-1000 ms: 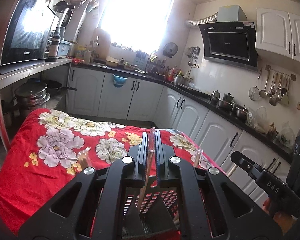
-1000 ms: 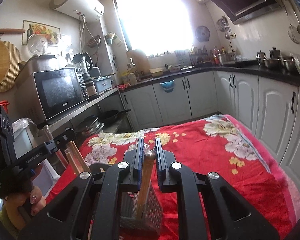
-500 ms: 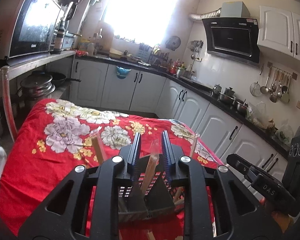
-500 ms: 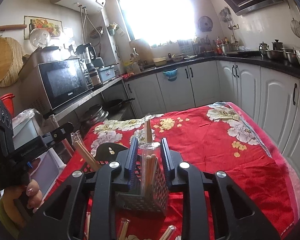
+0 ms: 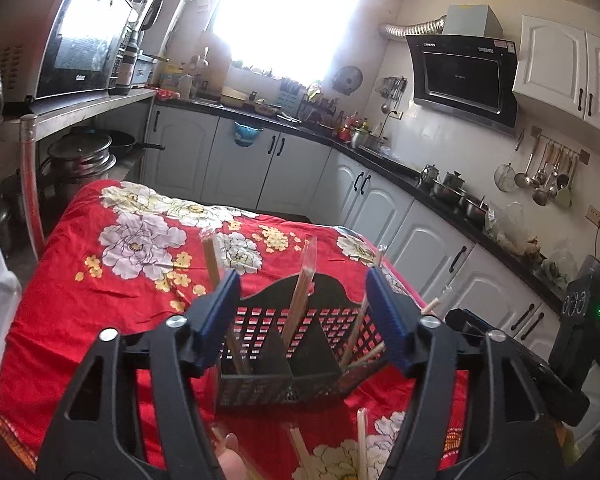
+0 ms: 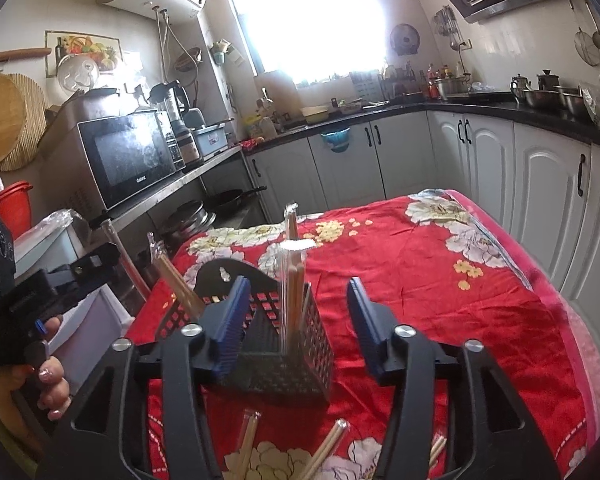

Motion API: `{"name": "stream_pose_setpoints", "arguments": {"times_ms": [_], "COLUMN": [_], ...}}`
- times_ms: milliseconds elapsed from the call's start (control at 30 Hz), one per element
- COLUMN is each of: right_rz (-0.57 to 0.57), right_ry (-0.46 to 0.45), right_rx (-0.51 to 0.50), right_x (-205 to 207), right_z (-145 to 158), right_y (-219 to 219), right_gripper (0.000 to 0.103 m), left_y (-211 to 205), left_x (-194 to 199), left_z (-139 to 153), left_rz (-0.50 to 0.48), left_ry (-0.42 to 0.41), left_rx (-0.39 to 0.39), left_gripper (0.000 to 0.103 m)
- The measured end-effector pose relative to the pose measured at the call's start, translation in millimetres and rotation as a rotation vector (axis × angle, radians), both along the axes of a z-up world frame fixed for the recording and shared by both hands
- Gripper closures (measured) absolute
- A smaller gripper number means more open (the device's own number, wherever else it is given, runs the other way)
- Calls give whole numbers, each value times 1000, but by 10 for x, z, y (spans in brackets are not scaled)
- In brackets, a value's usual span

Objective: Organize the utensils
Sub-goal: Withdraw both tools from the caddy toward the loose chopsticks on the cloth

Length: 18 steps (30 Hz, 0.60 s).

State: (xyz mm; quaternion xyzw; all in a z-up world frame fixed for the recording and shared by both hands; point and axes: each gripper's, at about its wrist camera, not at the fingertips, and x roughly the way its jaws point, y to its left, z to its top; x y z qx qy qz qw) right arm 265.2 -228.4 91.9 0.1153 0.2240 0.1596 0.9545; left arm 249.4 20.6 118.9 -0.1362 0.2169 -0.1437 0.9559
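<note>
A black perforated utensil holder [image 5: 284,340] stands on the red flowered cloth [image 5: 112,280]; it also shows in the right wrist view [image 6: 292,352]. Several wrapped chopstick pairs [image 5: 300,292] stand in its compartments, one upright in clear wrap [image 6: 294,280]. More wrapped pairs lie on the cloth in front of it [image 6: 324,452]. My left gripper [image 5: 302,316] is open and empty, its jaws spread on either side of the holder. My right gripper [image 6: 296,320] is open and empty, just behind the holder.
White cabinets and a dark counter [image 5: 380,160] run along the far and right walls. A microwave [image 6: 132,156] sits on a steel shelf at the left, pots below. The other hand-held gripper shows at the left edge in the right wrist view [image 6: 32,292].
Both grippers have opened and let go of the wrapped chopsticks, which now stand in the holder. Both have pulled back a little.
</note>
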Motion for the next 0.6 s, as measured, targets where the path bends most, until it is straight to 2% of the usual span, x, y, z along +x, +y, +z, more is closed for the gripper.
{"name": "stream_pose_setpoints", "arguments": {"times_ms": [67, 367, 600], "right_rz": [-2, -9, 18], "right_ry": [-2, -19, -1], "right_rx": [-19, -49, -61], "right_x": [-51, -253, -374], "right_z": [-27, -90, -163], "right_y": [12, 22, 71], "right_gripper": [48, 34, 32], "left_y": [17, 29, 72], "left_x": [-56, -278, -445], "left_z": [-23, -94, -161], "left_rz": [-4, -18, -7], "left_ry": [5, 3, 9], "left_rx": [-2, 5, -2], "left_gripper": [34, 18, 14]}}
